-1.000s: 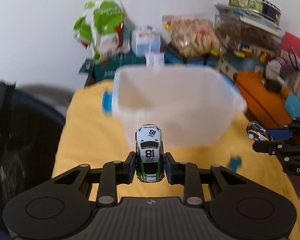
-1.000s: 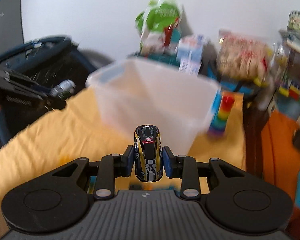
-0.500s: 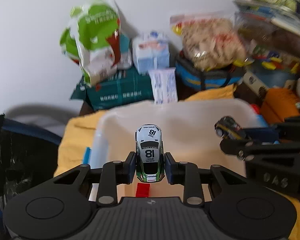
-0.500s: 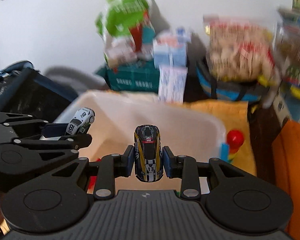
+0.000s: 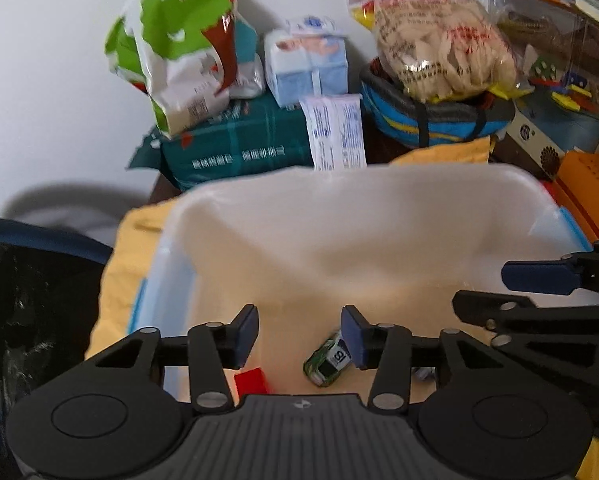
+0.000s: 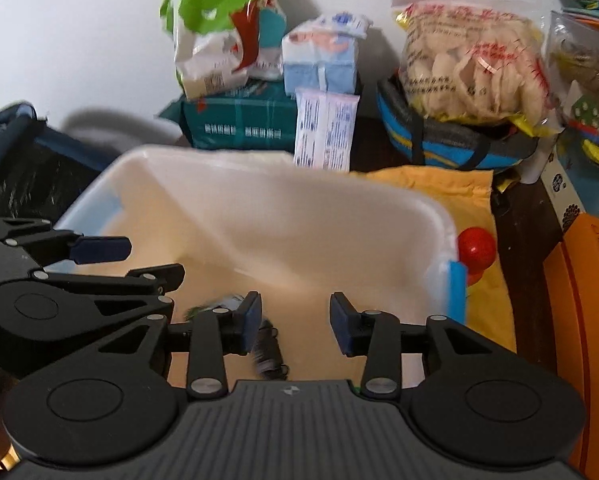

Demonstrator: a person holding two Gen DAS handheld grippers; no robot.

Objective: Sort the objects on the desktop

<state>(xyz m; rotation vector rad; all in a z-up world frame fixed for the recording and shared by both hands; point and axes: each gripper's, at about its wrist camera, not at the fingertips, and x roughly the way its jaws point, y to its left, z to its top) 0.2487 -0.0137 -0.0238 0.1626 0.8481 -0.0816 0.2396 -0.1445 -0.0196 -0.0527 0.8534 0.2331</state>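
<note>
Left wrist view: left tool opening, nothing between jaws. Green-and-white toy race car lying low centre-right on floor of translucent white plastic bin, beside small red block. Right wrist view: right tool opening, empty; dark blurred toy car below. Cars likely light, rigid, slick; best pinched across flanks.
</note>
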